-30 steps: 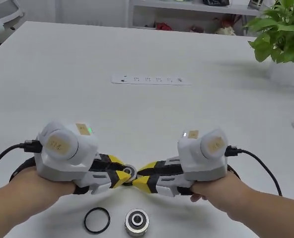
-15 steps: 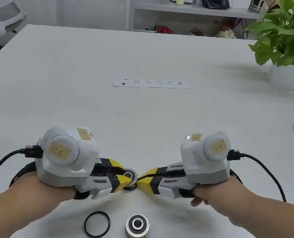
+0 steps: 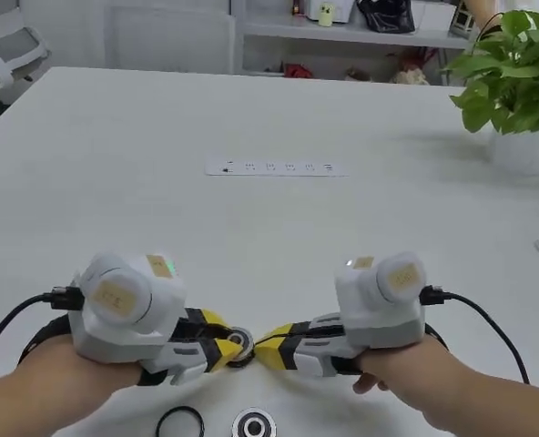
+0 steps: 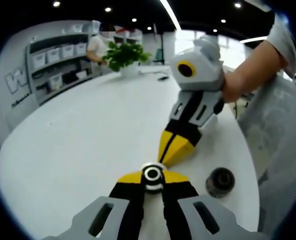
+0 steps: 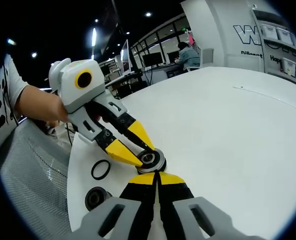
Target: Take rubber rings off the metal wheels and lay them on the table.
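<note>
Above the white table (image 3: 269, 228), left gripper (image 3: 222, 343) clamps a wheel (image 3: 239, 342); right gripper (image 3: 264, 343) pinched closed, its hold unclear.

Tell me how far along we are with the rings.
Done: one rubber ring lies loose on the table beside a bare-looking wheel. In hand: the left gripper clamps a second wheel, dark ring apparently on it; the right gripper, jaws shut, meets its rim. Left: pull that ring and lay it down.
</note>
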Available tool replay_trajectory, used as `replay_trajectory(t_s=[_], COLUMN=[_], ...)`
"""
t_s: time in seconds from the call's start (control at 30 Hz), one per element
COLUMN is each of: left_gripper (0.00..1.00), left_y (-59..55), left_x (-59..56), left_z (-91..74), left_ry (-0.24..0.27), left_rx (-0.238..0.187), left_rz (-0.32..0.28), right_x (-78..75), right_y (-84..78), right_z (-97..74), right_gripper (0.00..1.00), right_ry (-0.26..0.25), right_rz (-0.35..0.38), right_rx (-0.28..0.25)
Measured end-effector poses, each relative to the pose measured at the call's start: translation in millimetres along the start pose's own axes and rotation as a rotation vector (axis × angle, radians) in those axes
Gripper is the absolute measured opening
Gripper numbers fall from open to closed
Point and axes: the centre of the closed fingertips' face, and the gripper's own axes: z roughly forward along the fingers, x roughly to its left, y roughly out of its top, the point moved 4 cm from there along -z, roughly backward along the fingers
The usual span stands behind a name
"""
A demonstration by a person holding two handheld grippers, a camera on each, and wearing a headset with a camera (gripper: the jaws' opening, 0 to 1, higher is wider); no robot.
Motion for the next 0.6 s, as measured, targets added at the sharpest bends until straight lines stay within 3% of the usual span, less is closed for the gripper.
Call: replay_trajectory(t_s=[0.6], left_gripper=[0.13], left_y=[-0.5], left_x=[-0.4], left_z=[-0.7], left_ry=[0.020], left_rx=[0.011], left_rz=[0.000], right_x=[0.4], right_y=[1.2], right_z=[-1.6], right_gripper=[0.00], right_ry=[-0.004], right_rz=[0.071], right_rx=[-0.016])
